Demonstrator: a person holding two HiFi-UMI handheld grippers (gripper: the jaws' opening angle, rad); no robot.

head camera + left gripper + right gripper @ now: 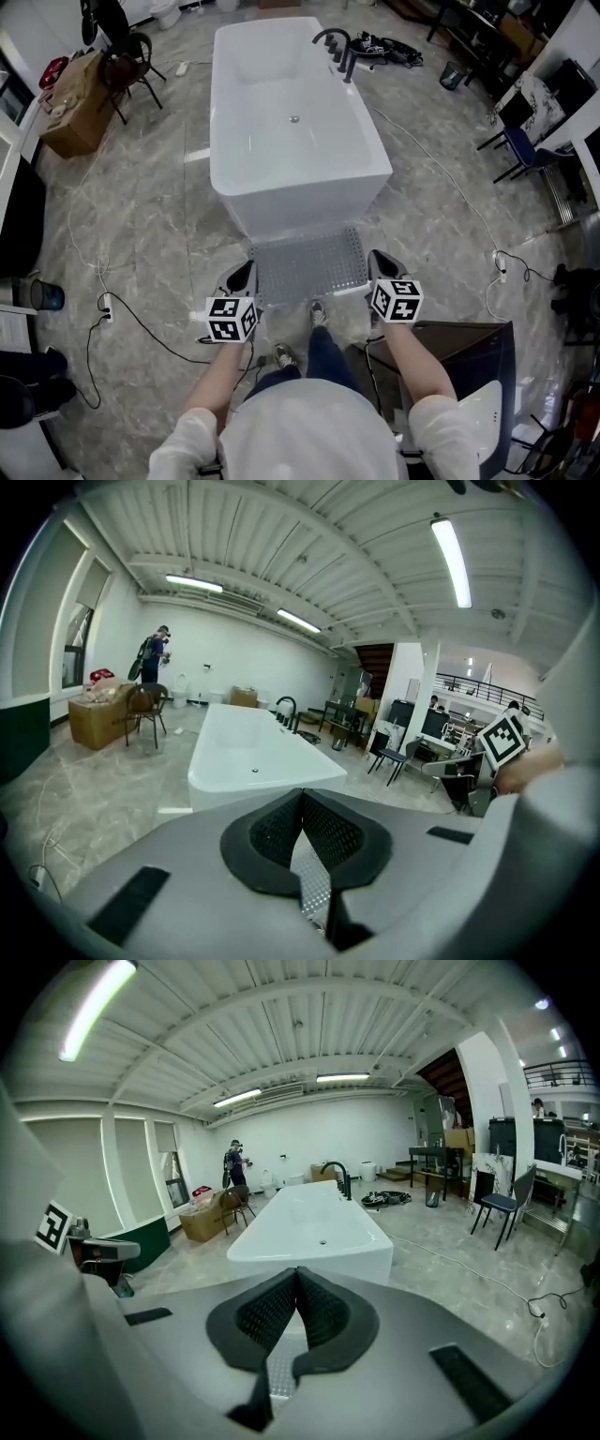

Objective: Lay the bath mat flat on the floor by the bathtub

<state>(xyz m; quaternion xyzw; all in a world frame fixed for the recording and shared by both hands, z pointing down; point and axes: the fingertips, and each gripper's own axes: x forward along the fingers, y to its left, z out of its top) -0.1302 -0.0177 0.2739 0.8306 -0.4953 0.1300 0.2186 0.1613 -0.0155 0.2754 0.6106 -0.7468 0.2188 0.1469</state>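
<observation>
Two clamped on bath mat point(309, 264) — left tongs point(246, 273), right tongs point(378, 261), marble floor point(141, 216), bathtub point(281, 122) beyond.

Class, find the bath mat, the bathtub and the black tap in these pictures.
bath mat point(309, 264): head view, middle of its studded surface.
bathtub point(300, 211): head view, its white front wall.
tap point(343, 56): head view, its black upright.

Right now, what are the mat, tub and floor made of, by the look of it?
Mat: probably soft plastic or rubber, pale grey and semi-clear, going by the regular grid of small bumps across a thin sheet.
Tub: glossy white, acrylic or ceramic, can't tell which. It is smooth with bright highlights.
Floor: polished stone or marble-look tile, with grey veining, a sheen and faint joint lines.
</observation>
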